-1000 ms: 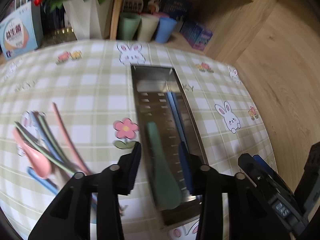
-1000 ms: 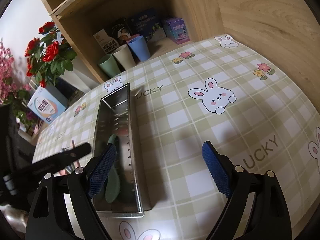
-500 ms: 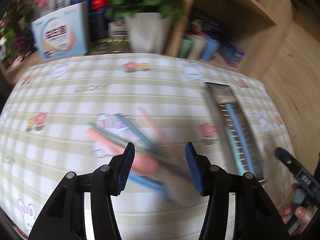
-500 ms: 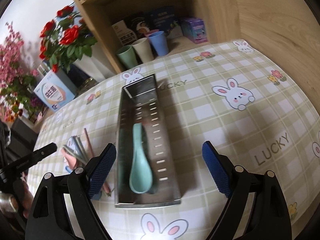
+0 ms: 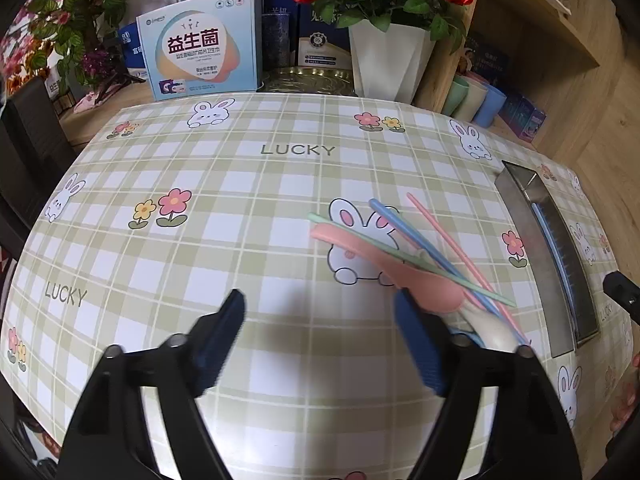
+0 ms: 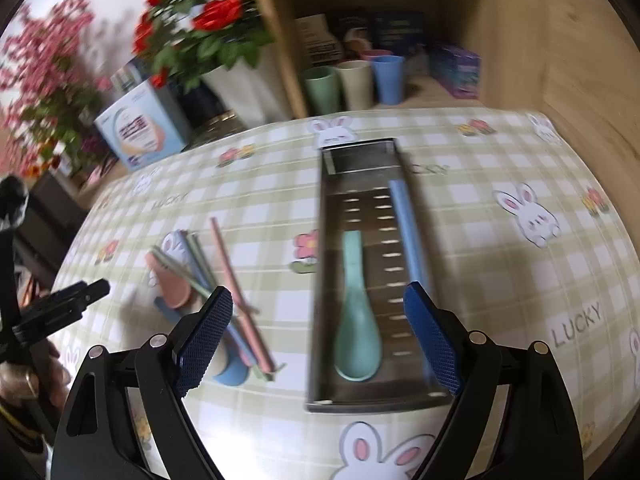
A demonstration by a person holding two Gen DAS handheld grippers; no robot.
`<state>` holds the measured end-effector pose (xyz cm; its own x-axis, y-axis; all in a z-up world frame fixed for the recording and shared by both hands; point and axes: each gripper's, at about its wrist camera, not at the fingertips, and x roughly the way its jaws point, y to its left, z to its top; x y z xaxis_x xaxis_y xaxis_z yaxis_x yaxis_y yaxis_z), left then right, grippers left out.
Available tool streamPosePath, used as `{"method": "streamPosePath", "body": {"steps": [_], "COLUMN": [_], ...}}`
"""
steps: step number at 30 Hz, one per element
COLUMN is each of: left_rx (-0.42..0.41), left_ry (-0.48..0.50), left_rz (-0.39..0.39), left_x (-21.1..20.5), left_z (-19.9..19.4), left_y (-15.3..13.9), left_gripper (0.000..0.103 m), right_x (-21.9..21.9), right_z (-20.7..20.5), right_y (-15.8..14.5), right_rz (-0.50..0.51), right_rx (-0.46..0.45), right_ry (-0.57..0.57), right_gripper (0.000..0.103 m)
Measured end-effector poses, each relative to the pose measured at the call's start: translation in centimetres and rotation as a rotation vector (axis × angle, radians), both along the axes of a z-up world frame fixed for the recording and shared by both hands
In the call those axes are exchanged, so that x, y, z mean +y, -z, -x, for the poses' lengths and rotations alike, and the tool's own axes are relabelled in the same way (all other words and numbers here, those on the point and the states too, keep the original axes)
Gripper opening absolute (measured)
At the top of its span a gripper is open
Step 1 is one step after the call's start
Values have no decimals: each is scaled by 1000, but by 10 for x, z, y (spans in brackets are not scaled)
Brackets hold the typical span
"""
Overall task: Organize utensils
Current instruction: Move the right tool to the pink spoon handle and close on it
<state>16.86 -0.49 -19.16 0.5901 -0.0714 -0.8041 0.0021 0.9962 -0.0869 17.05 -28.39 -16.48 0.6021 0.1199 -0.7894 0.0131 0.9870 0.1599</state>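
My left gripper [image 5: 320, 307] hangs over bare tablecloth, its jaws opening with nothing between them. Just right of its right fingertip lies a loose pile: a pink spoon [image 5: 416, 276], a cream spoon [image 5: 494, 330], and green, blue and pink chopsticks [image 5: 448, 248]. The long metal tray [image 5: 528, 248] lies further right. In the right wrist view the tray [image 6: 360, 160] holds a green spoon [image 6: 356, 320] and a blue chopstick [image 6: 406, 232]. My right gripper [image 6: 317, 303] stands open above the tray's near left side, holding nothing. The pile [image 6: 200, 276] lies left of the tray, with the left gripper [image 6: 68, 308] beyond it.
Along the table's far edge stand a white flower pot [image 5: 388, 60] with red roses, a blue-and-white box [image 5: 200, 48], and three cups [image 6: 352, 84] in a wooden shelf. A wooden wall borders the table on the right. A hand [image 6: 24, 380] shows at lower left.
The left gripper let go of the green spoon in the tray, swung left to the utensil pile and opened wider. The right gripper's view swung left, so the tray now sits centred under it.
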Motion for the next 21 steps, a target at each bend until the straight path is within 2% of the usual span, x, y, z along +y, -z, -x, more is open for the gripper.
{"method": "streamPosePath", "body": {"steps": [3,6,9,11,14,21], "left_rx": [-11,-8,2,3,-11,-18], "left_ry": [-7,-21,-46,-59,-75,-111], "left_rz": [36,48,55,54,62,68], "left_x": [12,23,34,42,55,83], "left_z": [5,6,6,7,10,12], "left_y": [3,8,14,17,19,27], "left_gripper": [87,87,87,87,87,87], "right_x": [19,42,66,86,118,183], "right_z": [-4,-12,-22,-31,-48,-83], "right_y": [4,10,17,23,33,58], "right_rz": [13,22,34,32,46,123], "right_rx": [17,41,62,82,104,143], "right_ry": [-57,-142,-222,-287,-383,-550], "right_gripper": [84,74,61,44,34,31]}}
